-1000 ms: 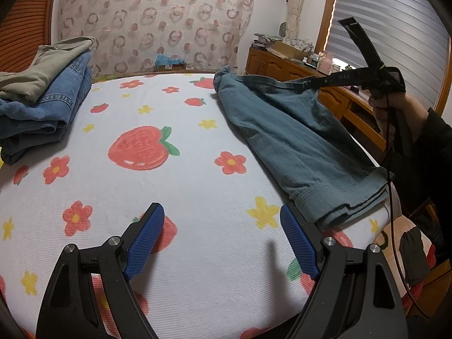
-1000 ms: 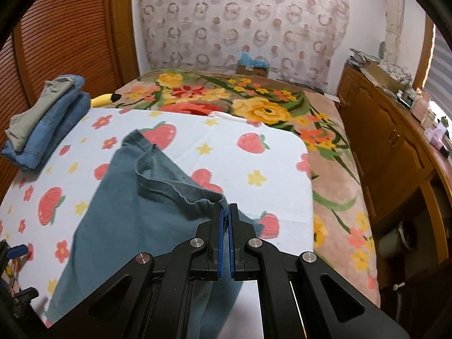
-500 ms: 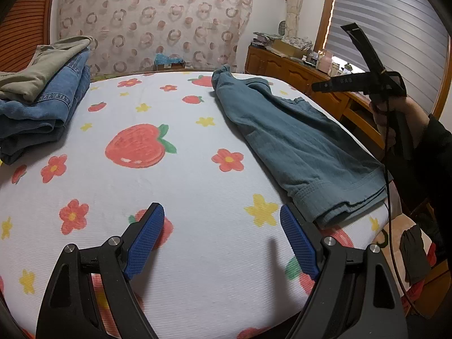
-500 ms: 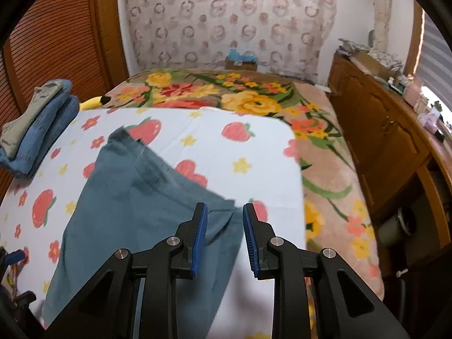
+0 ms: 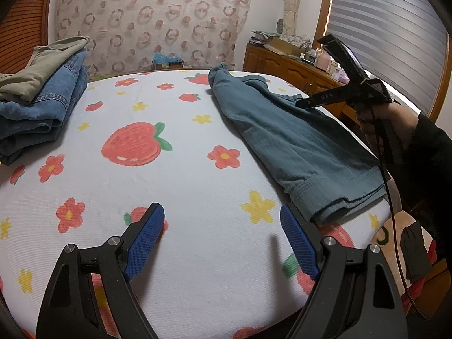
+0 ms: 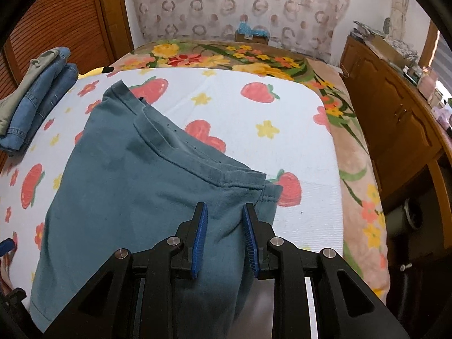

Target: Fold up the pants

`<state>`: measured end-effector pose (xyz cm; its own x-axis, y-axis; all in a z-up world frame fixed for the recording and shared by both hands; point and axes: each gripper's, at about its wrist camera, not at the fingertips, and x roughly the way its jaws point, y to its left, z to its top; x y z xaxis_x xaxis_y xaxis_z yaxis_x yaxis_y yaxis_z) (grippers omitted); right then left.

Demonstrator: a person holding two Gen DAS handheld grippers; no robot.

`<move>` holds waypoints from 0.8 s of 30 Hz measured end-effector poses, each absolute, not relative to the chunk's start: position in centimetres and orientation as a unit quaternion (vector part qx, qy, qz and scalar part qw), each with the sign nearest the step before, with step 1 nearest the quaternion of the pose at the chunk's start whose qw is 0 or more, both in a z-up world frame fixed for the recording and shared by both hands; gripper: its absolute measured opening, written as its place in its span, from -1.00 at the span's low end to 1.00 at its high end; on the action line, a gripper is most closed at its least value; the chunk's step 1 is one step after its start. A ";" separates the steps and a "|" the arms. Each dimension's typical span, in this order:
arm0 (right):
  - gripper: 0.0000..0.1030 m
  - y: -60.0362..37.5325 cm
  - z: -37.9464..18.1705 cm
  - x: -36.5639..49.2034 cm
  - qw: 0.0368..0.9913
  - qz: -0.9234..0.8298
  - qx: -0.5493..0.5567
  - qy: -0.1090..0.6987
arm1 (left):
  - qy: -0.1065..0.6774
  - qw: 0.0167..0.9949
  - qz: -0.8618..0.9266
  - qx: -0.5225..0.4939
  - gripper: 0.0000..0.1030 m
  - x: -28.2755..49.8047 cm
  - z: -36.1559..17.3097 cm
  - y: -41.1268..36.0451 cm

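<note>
The teal pants (image 5: 296, 138) lie folded lengthwise along the right side of the strawberry-print blanket (image 5: 158, 175); they also show in the right wrist view (image 6: 135, 186), waistband toward me. My left gripper (image 5: 223, 240) is open and empty, low over the blanket just left of the pants' near hem. My right gripper (image 6: 224, 231) is open and empty, hovering above the waistband corner; it also shows in the left wrist view (image 5: 303, 103), held in a hand above the pants.
A stack of folded jeans and khaki pants (image 5: 39, 93) sits at the blanket's far left, also seen in the right wrist view (image 6: 36, 96). A wooden dresser (image 6: 395, 118) runs along the right. The floral bedspread (image 6: 231, 56) lies beyond the blanket.
My right gripper opened and let go of the pants' waistband, which dropped flat onto the blanket. The right gripper then drew back slightly. My left gripper has not moved.
</note>
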<state>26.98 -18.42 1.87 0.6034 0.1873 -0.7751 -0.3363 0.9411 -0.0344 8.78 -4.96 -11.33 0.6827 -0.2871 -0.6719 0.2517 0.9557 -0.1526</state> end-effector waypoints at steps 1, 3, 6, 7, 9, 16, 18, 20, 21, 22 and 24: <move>-0.88 -18.4 1.9 26.9 0.891 0.152 -0.089 0.418 | 0.371 0.917 -0.147 -0.024 0.64 8.8 -11.3 -5.0; -0.92 -18.4 2.0 26.9 0.894 0.151 -0.091 0.413 | 0.371 0.917 -0.148 -0.024 0.64 8.7 -11.3 -5.0; -0.92 -19.2 2.6 26.7 0.907 0.124 -0.084 0.393 | 0.371 0.917 -0.148 -0.023 0.64 8.6 -11.3 -5.1; -0.92 -19.8 2.8 26.8 0.912 0.112 -0.076 0.387 | 0.371 0.916 -0.148 -0.022 0.64 8.6 -11.3 -5.1; -0.92 -20.7 3.2 26.7 0.918 0.099 -0.063 0.379 | 0.371 0.916 -0.149 -0.021 0.64 8.6 -11.3 -5.1; -0.83 -21.2 3.6 26.1 0.917 0.113 -0.049 0.379 | 0.372 0.916 -0.150 -0.020 0.64 8.6 -11.4 -5.2; -0.37 -20.9 3.5 26.4 0.915 0.120 -0.053 0.383 | 0.372 0.916 -0.151 -0.017 0.64 8.5 -11.4 -5.4; -0.34 -20.5 3.3 27.0 0.912 0.124 -0.054 0.387 | 0.373 0.915 -0.152 -0.015 0.64 8.5 -11.5 -5.6; -0.34 -20.4 3.0 27.3 0.910 0.124 -0.054 0.392 | 0.374 0.915 -0.152 -0.014 0.64 8.4 -11.5 -5.6; -0.34 -20.3 2.6 27.7 0.908 0.124 -0.053 0.398 | 0.373 0.915 -0.153 -0.013 0.64 8.3 -11.5 -5.7; -0.34 -20.1 1.9 28.4 0.903 0.127 -0.051 0.407 | 0.373 0.915 -0.154 -0.011 0.64 8.3 -11.4 -5.8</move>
<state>28.43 -20.07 1.93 0.6362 0.1877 -0.7484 -0.2711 0.9625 0.0110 8.30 -5.80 -11.45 0.6740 -0.2909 -0.6790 0.2738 0.9521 -0.1361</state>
